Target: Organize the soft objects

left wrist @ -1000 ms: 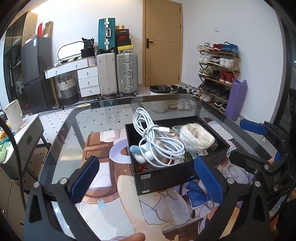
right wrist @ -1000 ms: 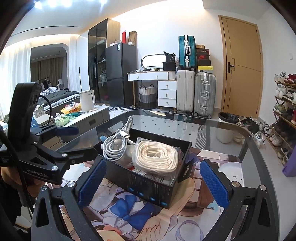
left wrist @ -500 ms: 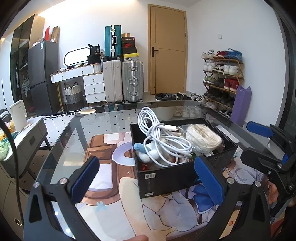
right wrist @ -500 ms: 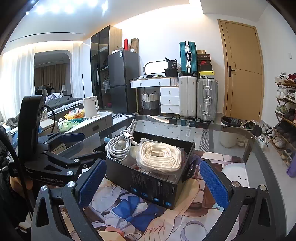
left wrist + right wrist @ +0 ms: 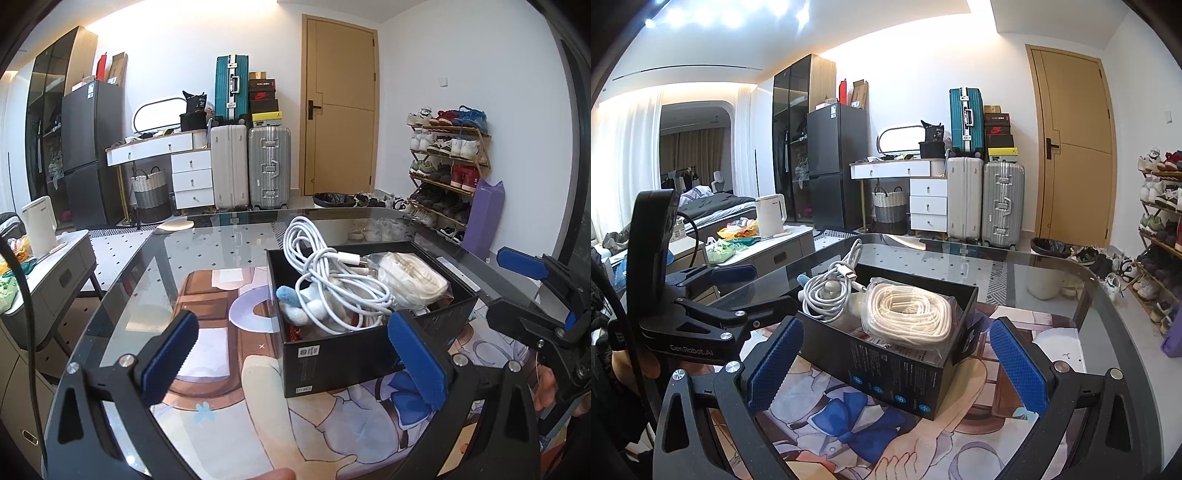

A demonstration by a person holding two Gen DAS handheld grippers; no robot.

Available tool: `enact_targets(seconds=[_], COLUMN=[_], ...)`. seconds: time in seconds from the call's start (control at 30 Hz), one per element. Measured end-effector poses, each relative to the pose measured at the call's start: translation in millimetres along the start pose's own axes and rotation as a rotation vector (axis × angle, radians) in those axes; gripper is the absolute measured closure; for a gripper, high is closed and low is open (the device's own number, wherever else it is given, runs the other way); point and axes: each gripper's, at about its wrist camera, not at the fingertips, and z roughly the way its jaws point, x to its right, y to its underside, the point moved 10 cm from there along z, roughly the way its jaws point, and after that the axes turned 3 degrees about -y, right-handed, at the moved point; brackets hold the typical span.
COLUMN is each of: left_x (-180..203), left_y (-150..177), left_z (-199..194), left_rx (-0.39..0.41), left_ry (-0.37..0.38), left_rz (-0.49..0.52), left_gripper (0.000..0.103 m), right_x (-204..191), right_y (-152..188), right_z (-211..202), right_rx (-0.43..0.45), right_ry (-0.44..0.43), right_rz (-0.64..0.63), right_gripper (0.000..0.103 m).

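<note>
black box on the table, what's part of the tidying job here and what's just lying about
Job:
black box
white cable
bagged cord
plush toy

Lying about:
kettle
suitcases
shoe rack
woven basket

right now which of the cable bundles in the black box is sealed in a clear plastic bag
The cream coiled cable bundle, bagged in clear plastic at the box's right end. The white charging cable beside it lies loose, connector exposed.

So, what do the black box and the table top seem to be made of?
Black box: apparently matte printed cardboard, judging by its thin walls, sharp folded edges and stuck-on label.
Table top: looks like glossy glass; it mirrors the room, and the floor shows through.
</note>
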Motion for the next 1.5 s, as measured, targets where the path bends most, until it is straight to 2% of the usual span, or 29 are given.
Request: enact_targets(seconds=[0.33,1.5], left_x=[-3.5,-0.2], left_y=[0.5,-0.2], left_z=[-5.3,-5.9], left_rx=[0.022,0.023], left_ry=[0.005,0.003], left_rz=[-0.009,0.000], left_gripper=[0.000,0.000], right_x=[-0.1,0.4], right_y=[0.2,0.1], right_z=[-0.5,-0.7], right_rx=[0.004,0.006], right_ry=[-0.004,-0.007], right_rz=[0.000,0.003], right_gripper=[0.001,0.001])
